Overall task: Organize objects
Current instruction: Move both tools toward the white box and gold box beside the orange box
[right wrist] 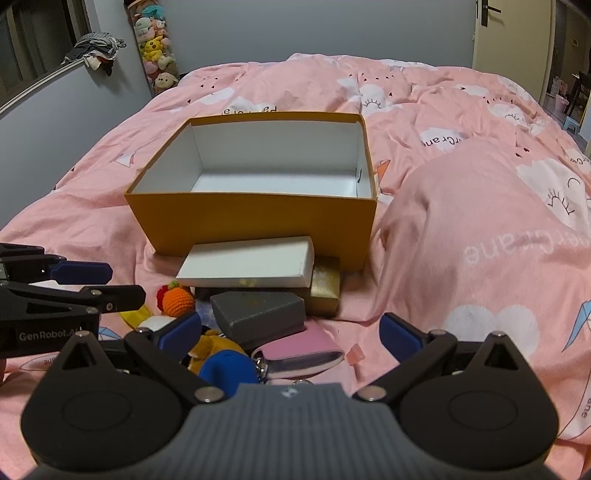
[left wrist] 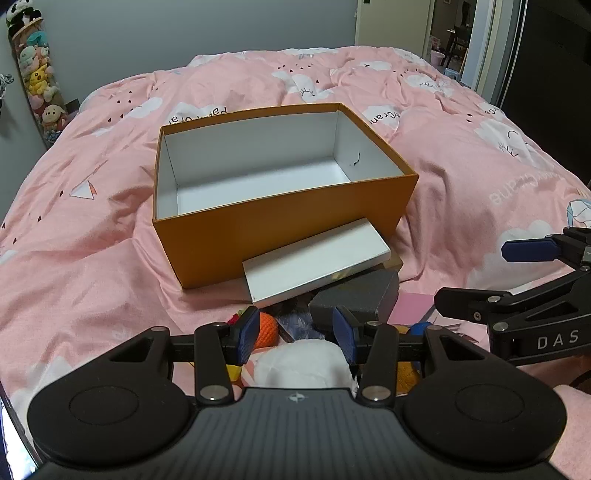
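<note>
An empty orange box [left wrist: 280, 229] [right wrist: 258, 225] with a white inside stands open on the pink bed cover. Against its near wall lies a pile: a flat white box [left wrist: 314, 262] [right wrist: 247, 264], a grey box [left wrist: 354, 295] [right wrist: 258, 314], a gold box [right wrist: 325, 284], a pink pouch [right wrist: 299, 350], an orange crochet fruit [left wrist: 267, 328] [right wrist: 178, 299] and a blue toy [right wrist: 229, 365]. My left gripper [left wrist: 295, 334] [right wrist: 123, 282] hangs open over a white plush [left wrist: 303, 365] and grips nothing. My right gripper [right wrist: 290, 326] [left wrist: 471, 273] stands wide open just above the grey box and the pouch.
The pink duvet [left wrist: 92, 258] rises in a hump [right wrist: 461, 221] to the right of the box. A tall tube of plush toys [right wrist: 157, 48] stands against the far wall, and a doorway [left wrist: 447, 33] opens at the back right.
</note>
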A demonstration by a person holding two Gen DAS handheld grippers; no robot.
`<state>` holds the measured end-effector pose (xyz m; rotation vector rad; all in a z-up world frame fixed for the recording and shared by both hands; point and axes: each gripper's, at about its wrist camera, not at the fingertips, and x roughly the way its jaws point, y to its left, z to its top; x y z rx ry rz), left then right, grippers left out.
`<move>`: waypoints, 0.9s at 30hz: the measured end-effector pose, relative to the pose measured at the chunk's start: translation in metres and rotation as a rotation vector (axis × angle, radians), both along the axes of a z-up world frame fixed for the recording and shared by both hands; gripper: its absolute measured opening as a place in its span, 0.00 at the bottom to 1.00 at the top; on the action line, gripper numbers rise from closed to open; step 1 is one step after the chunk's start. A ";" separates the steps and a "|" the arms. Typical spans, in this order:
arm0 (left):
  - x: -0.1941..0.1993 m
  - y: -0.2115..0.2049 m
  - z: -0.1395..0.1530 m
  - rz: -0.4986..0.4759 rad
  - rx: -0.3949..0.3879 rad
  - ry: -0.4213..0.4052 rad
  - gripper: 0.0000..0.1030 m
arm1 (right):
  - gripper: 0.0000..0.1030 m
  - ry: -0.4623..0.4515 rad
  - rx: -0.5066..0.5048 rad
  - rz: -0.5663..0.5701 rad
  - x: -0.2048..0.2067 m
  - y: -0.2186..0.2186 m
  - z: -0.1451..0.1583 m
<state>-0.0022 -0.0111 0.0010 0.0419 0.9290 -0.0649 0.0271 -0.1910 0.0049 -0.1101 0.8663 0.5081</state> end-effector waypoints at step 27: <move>0.032 -0.003 -0.014 -0.069 0.004 0.025 0.47 | 0.88 -0.007 -0.026 0.072 0.024 0.009 -0.002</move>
